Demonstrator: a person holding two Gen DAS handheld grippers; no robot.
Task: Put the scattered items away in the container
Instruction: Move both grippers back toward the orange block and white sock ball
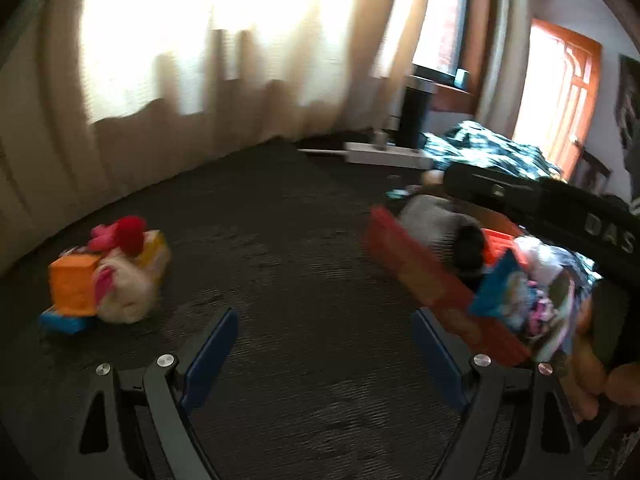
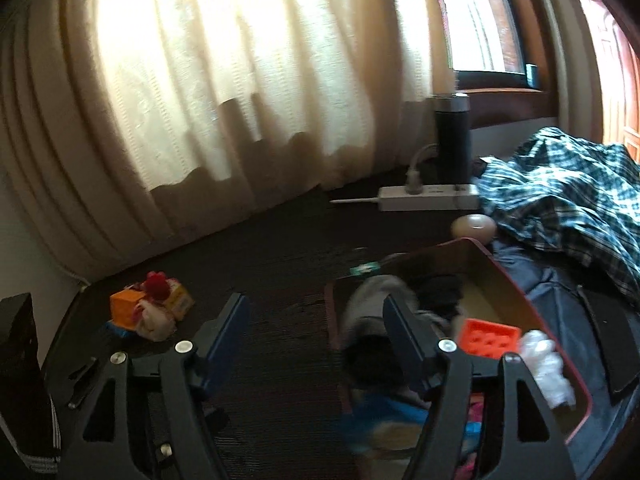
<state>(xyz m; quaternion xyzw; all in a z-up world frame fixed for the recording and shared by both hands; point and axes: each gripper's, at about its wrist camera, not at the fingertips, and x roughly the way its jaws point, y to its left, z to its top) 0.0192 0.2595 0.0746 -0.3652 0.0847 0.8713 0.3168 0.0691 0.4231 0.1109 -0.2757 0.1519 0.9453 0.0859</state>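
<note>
A red-rimmed cardboard box [image 2: 516, 280] stands on the dark carpet, holding grey and black socks [image 2: 372, 300], an orange block [image 2: 490, 336], a white toy [image 2: 544, 364] and a blue packet [image 1: 500, 288]. It also shows in the left wrist view [image 1: 416, 268]. A small pile of toys lies at the left: an orange cube [image 1: 72, 284], a white plush with a red comb [image 1: 124, 280] and a yellow block [image 2: 180, 300]. My left gripper [image 1: 324, 344] is open and empty over bare carpet. My right gripper [image 2: 316, 328] is open and empty at the box's left wall.
Cream curtains hang along the back. A white power strip [image 2: 428, 194] and a black flask [image 2: 452, 140] stand by the window. A plaid shirt [image 2: 560, 200] lies at the right, with a tan egg-shaped thing [image 2: 474, 226] beside it. A black object [image 2: 18, 360] stands at far left.
</note>
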